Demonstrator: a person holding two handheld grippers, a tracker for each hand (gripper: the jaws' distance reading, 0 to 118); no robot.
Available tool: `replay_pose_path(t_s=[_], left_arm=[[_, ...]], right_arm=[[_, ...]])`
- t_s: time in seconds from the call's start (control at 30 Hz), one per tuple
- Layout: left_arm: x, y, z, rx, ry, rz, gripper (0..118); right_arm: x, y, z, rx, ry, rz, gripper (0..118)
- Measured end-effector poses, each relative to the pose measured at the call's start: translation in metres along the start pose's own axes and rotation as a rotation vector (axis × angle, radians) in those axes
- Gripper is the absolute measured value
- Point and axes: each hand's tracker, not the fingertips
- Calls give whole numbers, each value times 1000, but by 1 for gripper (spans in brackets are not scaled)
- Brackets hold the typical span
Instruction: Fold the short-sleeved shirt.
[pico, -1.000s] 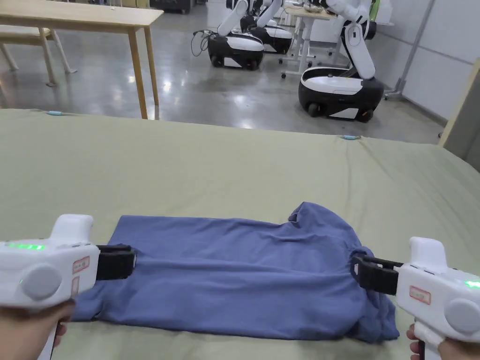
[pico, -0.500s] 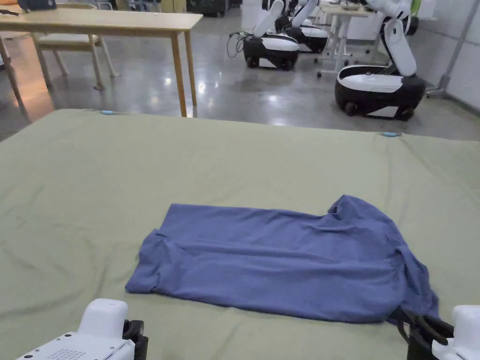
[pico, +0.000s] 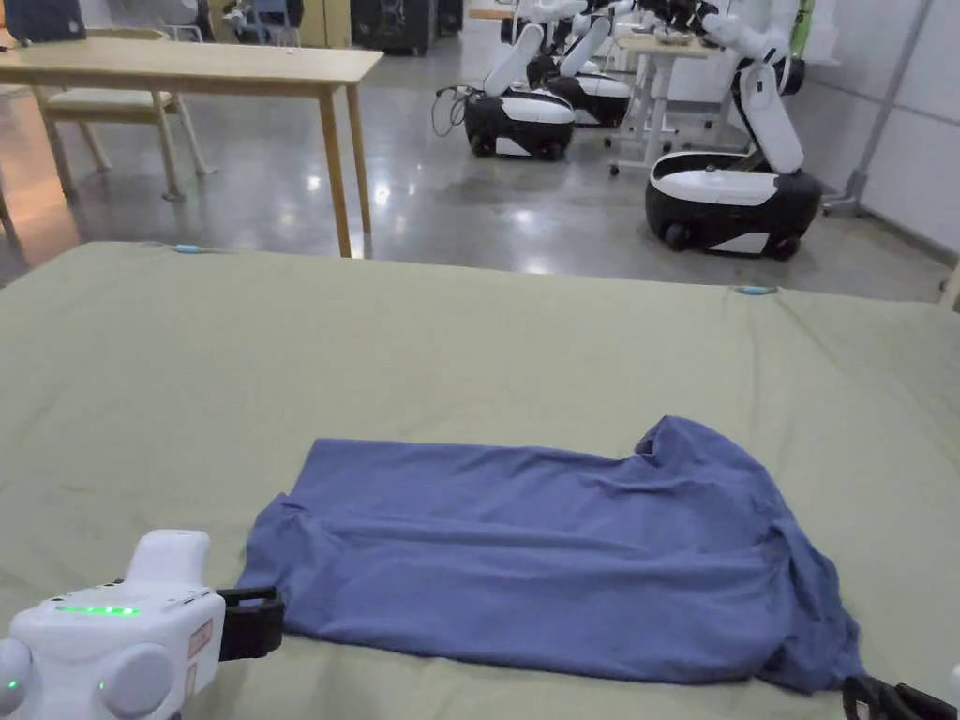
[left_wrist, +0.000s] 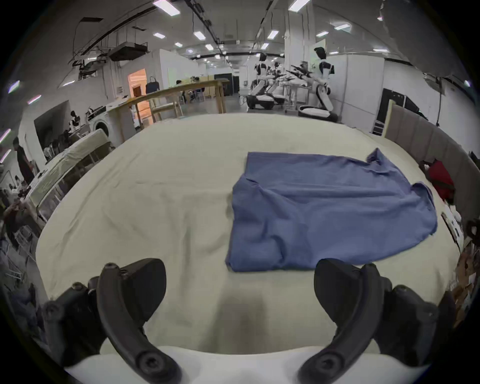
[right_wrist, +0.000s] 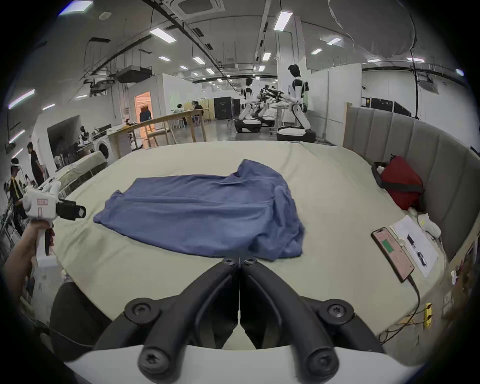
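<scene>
No text, number or brand can be made out: the red-framed label on the left gripper (pico: 251, 622), the phone (right_wrist: 392, 254) screen and the printed sheet (right_wrist: 417, 244) beside it are too small and blurred to be deciphered.

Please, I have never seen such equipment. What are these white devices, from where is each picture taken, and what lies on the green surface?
A person holds two white handheld grippers. One picture comes from a camera on the person's head; the other two come from cameras riding on each gripper. The left gripper has its black jaws wide apart; the right gripper has its jaws closed together. Neither holds anything. A blue short-sleeved shirt, folded lengthwise, lies on the bed's green sheet.
</scene>
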Motion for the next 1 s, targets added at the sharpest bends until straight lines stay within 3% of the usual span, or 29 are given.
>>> replay_pose_path(t_s=[0.1,0.13,0.17,0.23,0.27,0.33,0.37,0.43,0.53,0.57,0.6,0.63,0.67,0.7,0.73,0.77,1.0], left_arm=[[0,8,-38,-73,18,15,113],[13,10,-31,-93,30,11,109],[18,10,-38,-120,30,0,97],[28,7,-47,-162,26,-33,31],[39,8,-36,-153,-13,-23,16],[53,8,-27,-135,47,-110,14],[54,8,-25,-135,41,-101,12],[47,14,-17,-127,3,-66,6],[45,20,-13,-114,0,-53,6],[48,20,-12,-113,0,-57,6],[50,21,-12,-112,0,-59,6],[52,20,-13,-116,2,-61,6],[47,22,-18,-120,0,-59,6],[48,21,-19,-124,1,-57,6],[49,20,-21,-133,1,-56,6],[50,19,-21,-136,1,-55,6],[40,33,18,-43,-18,-58,5]], right_arm=[[15,2,-7,-26,-29,-7,1],[21,2,-10,-38,-32,-20,1],[28,2,-15,-50,-31,-39,1],[41,3,-28,-60,-47,-47,1],[47,3,-36,-67,-49,-50,10],[60,6,-58,-137,-10,-77,92],[65,7,-74,-191,1,-84,118],[70,9,-95,-153,-11,-70,117],[77,13,-143,-233,-28,-47,112],[79,11,-157,-253,-22,-62,102],[81,10,-167,-267,-17,-74,77],[82,5,-179,-290,-6,-75,63],[82,2,-186,-324,8,-79,63],[79,4,-184,-307,-8,-63,54],[78,9,-176,-296,-5,-57,23],[76,12,-166,-258,24,-49,12],[64,40,-112,-179,32,-3,8]])
